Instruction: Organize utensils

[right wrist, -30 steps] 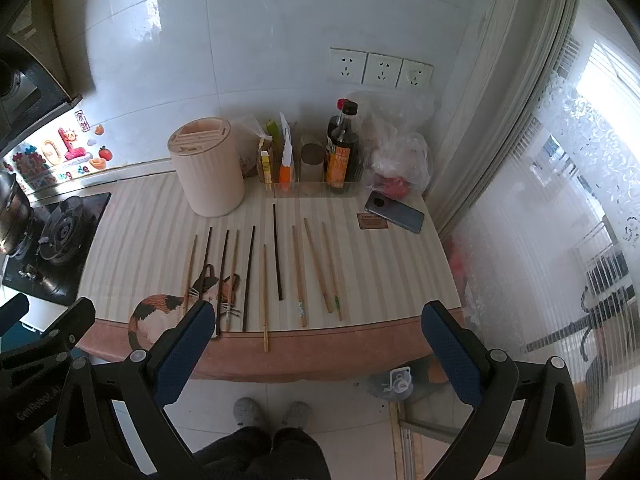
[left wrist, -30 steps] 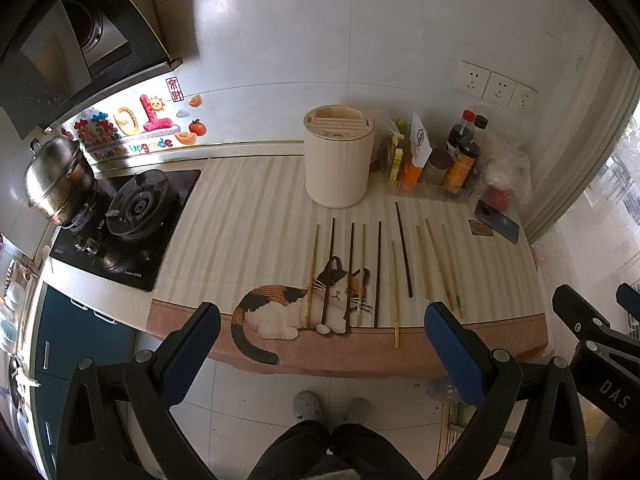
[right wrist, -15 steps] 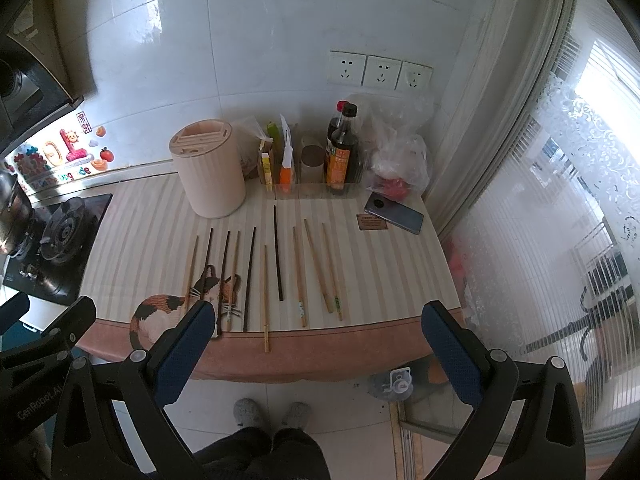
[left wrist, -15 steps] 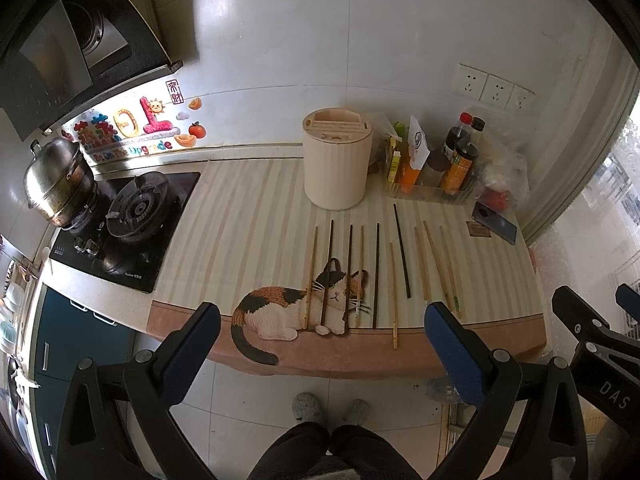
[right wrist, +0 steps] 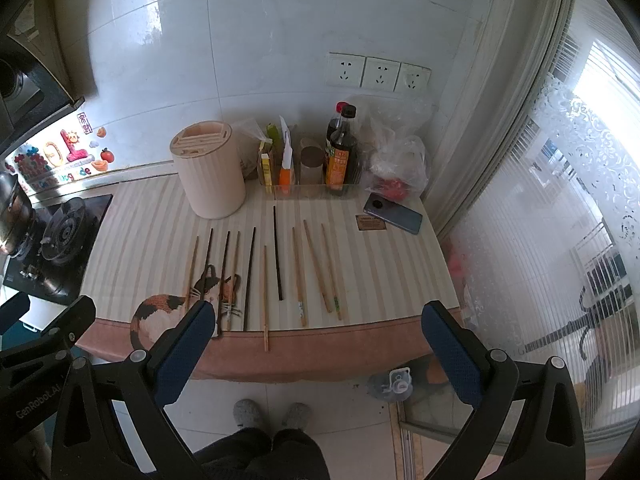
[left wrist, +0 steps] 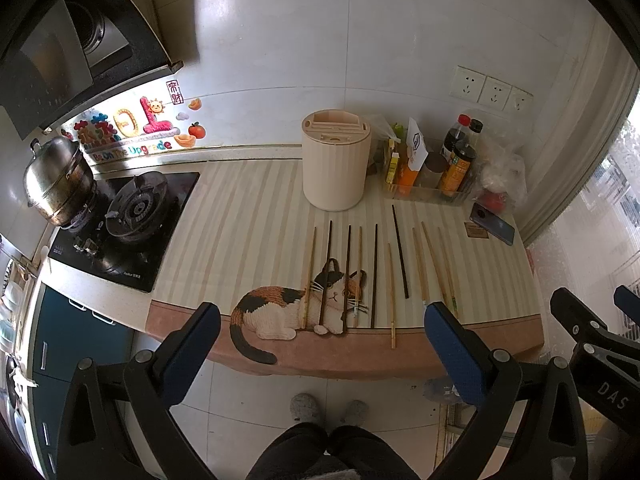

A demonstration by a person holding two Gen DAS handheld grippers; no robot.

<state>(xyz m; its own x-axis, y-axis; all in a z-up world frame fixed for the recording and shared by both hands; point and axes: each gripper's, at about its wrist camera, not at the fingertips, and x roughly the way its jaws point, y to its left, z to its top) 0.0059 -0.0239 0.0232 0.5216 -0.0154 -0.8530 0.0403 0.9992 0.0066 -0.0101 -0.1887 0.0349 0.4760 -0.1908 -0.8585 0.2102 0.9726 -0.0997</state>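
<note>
Several chopsticks, some dark (left wrist: 399, 251) and some light wood (left wrist: 391, 295), lie side by side on the striped counter mat (left wrist: 248, 232). They also show in the right wrist view (right wrist: 277, 253). A cream round utensil holder (left wrist: 335, 164) with slots on top stands behind them, also in the right wrist view (right wrist: 209, 174). My left gripper (left wrist: 320, 356) is open and empty, held in front of the counter edge. My right gripper (right wrist: 316, 356) is open and empty, likewise short of the counter, to the right.
A gas hob (left wrist: 124, 220) with a steel pot (left wrist: 56, 180) is at the left. A clear tray of sauce bottles (left wrist: 456, 168), a plastic bag (right wrist: 396, 160) and a phone (right wrist: 394, 213) sit at the back right. A curtained window (right wrist: 540, 200) is at the right.
Both views have shifted very slightly; the counter sits a touch closer. Nothing on the counter has moved and both grippers stay open.
</note>
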